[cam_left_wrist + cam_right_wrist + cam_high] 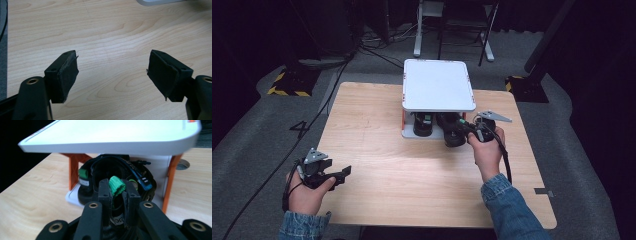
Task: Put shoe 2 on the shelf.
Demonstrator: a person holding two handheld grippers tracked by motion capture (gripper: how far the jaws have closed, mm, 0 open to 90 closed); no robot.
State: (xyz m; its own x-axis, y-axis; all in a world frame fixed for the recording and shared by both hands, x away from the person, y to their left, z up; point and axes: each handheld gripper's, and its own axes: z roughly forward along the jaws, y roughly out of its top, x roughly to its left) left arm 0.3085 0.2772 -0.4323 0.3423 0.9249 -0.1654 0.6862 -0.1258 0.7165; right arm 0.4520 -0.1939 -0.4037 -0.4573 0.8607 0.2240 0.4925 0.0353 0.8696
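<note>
Black sandal (117, 202) (green strap tab) | right gripper (117, 195) fingers clamped

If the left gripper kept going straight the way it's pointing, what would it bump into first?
Probably just the wooden table. The left gripper has its jaws open with nothing between them, pointing low across bare wood. Farther ahead sits the white shelf's base, but depth is hard to judge.
</note>
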